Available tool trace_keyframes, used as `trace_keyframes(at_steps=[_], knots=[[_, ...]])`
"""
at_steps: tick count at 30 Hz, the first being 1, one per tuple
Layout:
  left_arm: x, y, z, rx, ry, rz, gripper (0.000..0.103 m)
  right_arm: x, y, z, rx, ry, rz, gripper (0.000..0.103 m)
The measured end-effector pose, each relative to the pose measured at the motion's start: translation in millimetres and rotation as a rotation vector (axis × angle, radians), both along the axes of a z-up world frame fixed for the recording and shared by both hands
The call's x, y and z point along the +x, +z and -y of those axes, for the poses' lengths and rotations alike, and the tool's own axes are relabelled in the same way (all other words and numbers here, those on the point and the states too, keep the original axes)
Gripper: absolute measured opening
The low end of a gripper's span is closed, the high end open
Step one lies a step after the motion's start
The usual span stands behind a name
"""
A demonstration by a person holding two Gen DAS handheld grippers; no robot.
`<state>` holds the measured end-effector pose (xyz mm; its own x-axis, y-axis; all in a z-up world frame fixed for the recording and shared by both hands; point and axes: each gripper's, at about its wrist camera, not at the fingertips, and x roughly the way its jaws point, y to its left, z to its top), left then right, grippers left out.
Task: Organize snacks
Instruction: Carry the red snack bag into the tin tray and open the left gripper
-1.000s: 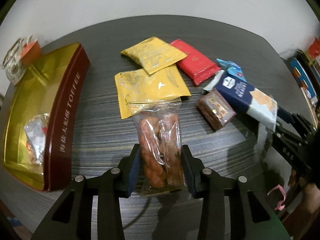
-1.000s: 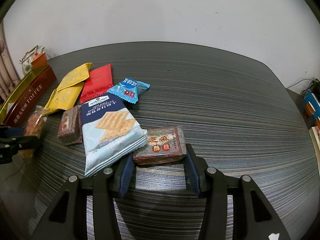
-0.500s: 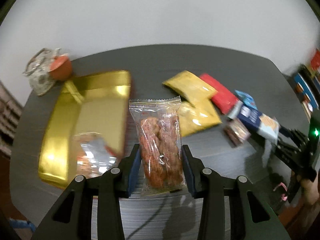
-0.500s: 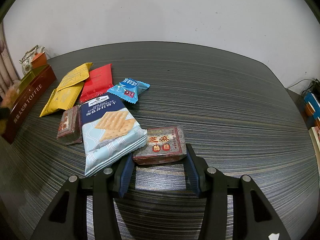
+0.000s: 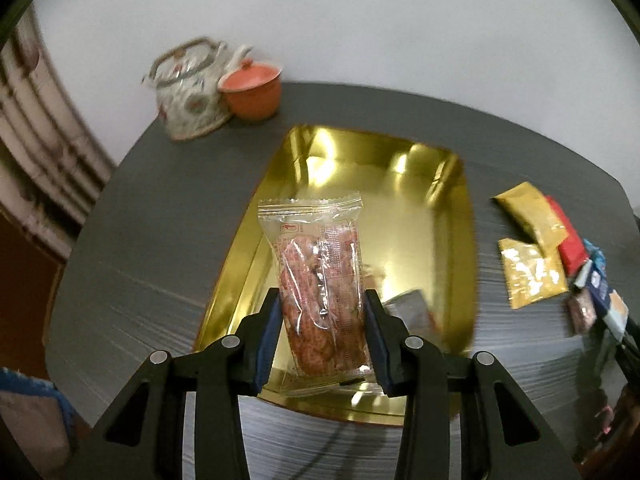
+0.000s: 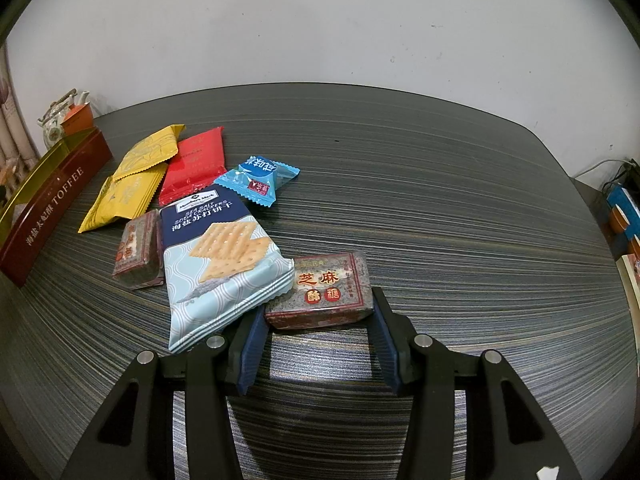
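Lying mid-frame: two yellow foil packets (image 6: 132,176), two brown sesame bricks (image 6: 320,292); left tool (image 5: 322,332) clamps one clear twist-snack packet (image 5: 320,280); right tool (image 6: 316,352) straddles one brick, grip unclear.

We see dim, warm indoor light and heavy fisheye bending toward dark corners. Glare flares off the gold tin (image 5: 404,216), while the teapot (image 5: 188,92) smears with motion blur. The right view's tabletop (image 6: 440,208) stays sharp.

Both tools look alike: the left tool (image 5: 323,338) and the right tool (image 6: 316,342) are matte black plastic frames with triangular cut-outs, a row of round silver screw heads across the knuckles, and flat dark-blue pads lining the inner fingers (image 6: 249,356).
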<state>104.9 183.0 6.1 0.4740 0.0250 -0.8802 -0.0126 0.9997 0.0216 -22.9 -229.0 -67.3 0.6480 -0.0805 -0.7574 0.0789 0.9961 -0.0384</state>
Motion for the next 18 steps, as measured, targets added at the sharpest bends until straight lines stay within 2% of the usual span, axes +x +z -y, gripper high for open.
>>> trace_keyframes(at_steps=[8,18], knots=[[6.2,-32.5,-8.2,0.028,-0.019,-0.069,0.041,0.2,-1.0,2.1,-0.003,-0.001,0.0,0.045],[2.3,-38.5,-9.7,0.037,-0.028,-0.078,0.041,1.2,-1.0,1.7,-0.004,-0.004,-0.001,0.044]])
